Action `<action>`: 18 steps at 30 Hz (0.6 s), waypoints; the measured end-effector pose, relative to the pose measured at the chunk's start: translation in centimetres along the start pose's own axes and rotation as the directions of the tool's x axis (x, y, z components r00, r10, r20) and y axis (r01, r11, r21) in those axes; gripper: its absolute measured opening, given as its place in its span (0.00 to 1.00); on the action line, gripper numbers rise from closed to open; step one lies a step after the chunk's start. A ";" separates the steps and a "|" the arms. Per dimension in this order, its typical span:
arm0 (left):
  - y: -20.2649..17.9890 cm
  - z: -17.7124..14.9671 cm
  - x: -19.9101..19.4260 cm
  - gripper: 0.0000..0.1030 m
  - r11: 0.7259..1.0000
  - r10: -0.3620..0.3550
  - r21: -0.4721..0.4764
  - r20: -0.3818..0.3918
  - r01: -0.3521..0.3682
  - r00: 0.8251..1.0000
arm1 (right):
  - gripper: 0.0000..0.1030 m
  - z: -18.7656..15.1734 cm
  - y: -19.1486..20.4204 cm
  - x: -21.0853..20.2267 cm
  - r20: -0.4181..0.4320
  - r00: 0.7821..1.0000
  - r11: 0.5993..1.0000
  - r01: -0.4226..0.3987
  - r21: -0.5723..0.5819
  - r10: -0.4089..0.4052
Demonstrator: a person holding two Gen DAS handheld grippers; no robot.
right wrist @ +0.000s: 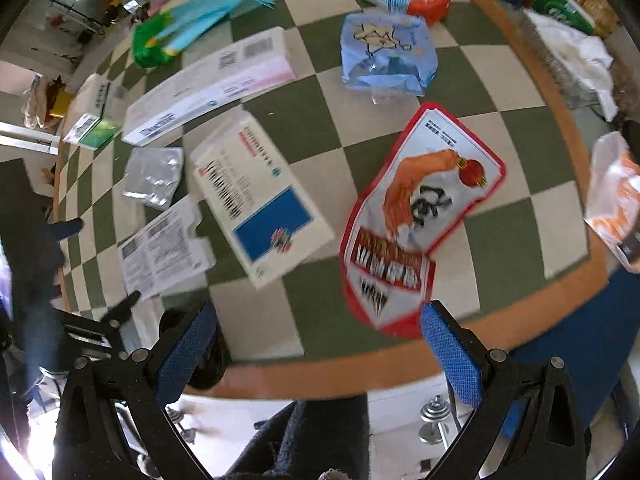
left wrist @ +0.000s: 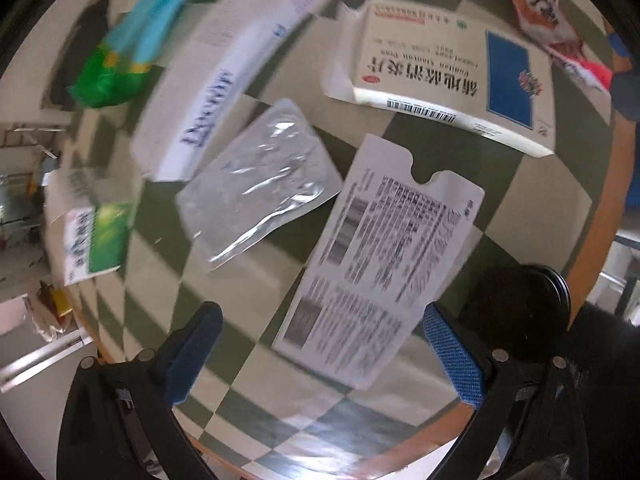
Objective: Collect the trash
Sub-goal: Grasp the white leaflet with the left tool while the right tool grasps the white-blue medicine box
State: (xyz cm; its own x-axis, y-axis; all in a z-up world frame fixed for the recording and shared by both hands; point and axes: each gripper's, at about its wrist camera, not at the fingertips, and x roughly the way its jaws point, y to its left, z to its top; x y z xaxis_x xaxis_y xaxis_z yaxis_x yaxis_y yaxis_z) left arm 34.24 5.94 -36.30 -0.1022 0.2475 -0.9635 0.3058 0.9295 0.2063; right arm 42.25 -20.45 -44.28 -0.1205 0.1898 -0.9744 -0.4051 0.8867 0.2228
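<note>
A: Left gripper (left wrist: 322, 354) – jaws spread wide, nothing between them. It hangs over the checkered tabletop (left wrist: 280, 392), above the printed white card (left wrist: 384, 264), which lies flat with its notched end pointing away.

B: Is the card touching the pads?

A: In the left wrist view its edge lies just beside the right-hand blue pad (left wrist: 452, 356); contact I cannot tell, the view is blurred.

B: Right gripper (right wrist: 318, 346)?

A: Also released, empty, low over the near wooden rim (right wrist: 320, 368) of the table. The red-bordered snack wrapper (right wrist: 416, 216) lies just ahead, its lower corner close to one pad.

B: Other trash?

A: All on the table. Clear plastic pouch (left wrist: 256, 180) beside the card. White medicine box with blue square (left wrist: 444, 76) beyond it. Long white carton (left wrist: 224, 72) to the left, green and teal bag (left wrist: 120, 60) farther off. In the right wrist view, a crumpled light-blue bag (right wrist: 384, 52) sits beyond the wrapper.
</note>
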 end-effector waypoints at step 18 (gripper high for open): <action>0.7 -2.4 -0.1 0.67 0.981 -0.186 0.048 -0.013 0.187 0.982 | 1.00 4.7 3.4 3.5 -0.067 0.997 0.998 -0.037 -0.051 0.033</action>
State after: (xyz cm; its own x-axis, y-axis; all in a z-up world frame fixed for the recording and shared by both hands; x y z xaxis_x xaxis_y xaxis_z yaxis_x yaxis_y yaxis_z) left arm 32.20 7.25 -35.68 -0.1694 0.0736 -0.9828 0.3261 0.9452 0.0146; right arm 44.67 -14.80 -47.07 -0.1942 0.1906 -0.9623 -0.4464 0.8563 0.2597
